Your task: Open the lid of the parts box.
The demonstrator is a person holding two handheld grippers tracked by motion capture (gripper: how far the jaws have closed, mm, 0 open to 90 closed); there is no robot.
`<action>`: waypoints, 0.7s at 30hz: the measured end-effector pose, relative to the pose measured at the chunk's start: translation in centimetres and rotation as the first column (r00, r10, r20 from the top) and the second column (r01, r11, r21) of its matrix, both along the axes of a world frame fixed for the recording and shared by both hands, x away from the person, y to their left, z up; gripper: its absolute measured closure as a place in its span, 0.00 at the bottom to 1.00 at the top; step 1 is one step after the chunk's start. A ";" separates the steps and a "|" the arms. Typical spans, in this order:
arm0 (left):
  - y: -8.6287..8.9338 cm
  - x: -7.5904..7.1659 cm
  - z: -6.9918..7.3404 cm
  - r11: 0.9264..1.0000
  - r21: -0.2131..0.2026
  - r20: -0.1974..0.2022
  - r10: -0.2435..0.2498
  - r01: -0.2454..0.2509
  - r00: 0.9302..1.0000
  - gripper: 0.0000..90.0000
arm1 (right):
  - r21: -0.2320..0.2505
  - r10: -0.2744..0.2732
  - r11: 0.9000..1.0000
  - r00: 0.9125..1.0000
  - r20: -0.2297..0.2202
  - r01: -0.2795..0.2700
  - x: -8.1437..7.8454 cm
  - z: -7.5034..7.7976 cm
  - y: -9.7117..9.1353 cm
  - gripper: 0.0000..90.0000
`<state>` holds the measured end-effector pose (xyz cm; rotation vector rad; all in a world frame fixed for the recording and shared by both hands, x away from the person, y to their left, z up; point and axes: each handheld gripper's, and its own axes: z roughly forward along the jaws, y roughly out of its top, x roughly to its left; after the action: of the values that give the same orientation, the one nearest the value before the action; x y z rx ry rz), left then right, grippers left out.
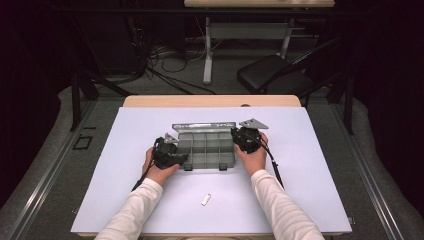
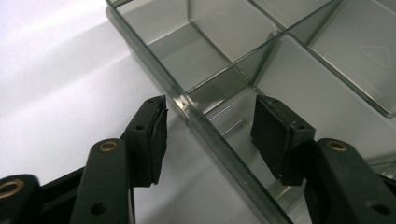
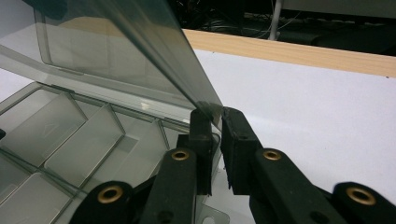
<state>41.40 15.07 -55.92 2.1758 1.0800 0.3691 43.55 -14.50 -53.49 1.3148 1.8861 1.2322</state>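
Organiser box [image 1: 206, 149]: clear, compartmented, mid-table [image 1: 150, 200] between both hands, lid [image 3: 116, 51] raised.
Left gripper [image 2: 210, 135]: jaws partly apart, straddling the box's side wall [image 2: 205, 126]; pads not pressing it.
Right gripper [image 3: 215, 140]: narrow, pinched on the lid's corner edge.
Small white piece [image 1: 206, 199]: lies alone nearer the person; too small to identify.
Hidden: box's near-left corner sits behind the left gripper in the high view.

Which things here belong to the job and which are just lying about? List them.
In the job:
- compartment box
- its lid, pinched by the right gripper
- left gripper, jaws astride the box wall, not pressing

Lying about:
- small white piece on the table
- chair
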 end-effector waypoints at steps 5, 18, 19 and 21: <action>0.3 0.0 -0.2 1.000 -0.021 0.004 -0.012 0.013 1.000 0.51 | 0.001 -0.003 1.000 1.000 0.001 0.003 0.0 0.0 0.0 0.92; 0.2 -0.1 -0.2 1.000 -0.021 0.012 -0.002 0.002 1.000 0.52 | 0.016 -0.037 0.999 0.999 0.002 0.037 0.0 0.2 0.4 0.92; 0.2 -0.1 -0.2 1.000 -0.020 0.012 -0.002 0.002 1.000 0.52 | 0.030 -0.045 0.999 0.999 -0.005 0.045 0.1 0.2 0.4 0.91; 0.2 -0.1 -0.2 1.000 -0.021 0.011 -0.001 0.001 1.000 0.52 | 0.043 -0.053 0.998 0.998 -0.013 0.054 0.2 0.3 0.5 0.91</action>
<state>41.35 15.32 -56.15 2.1537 1.0721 0.3678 43.70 -14.04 -53.19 1.3890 1.8291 1.2476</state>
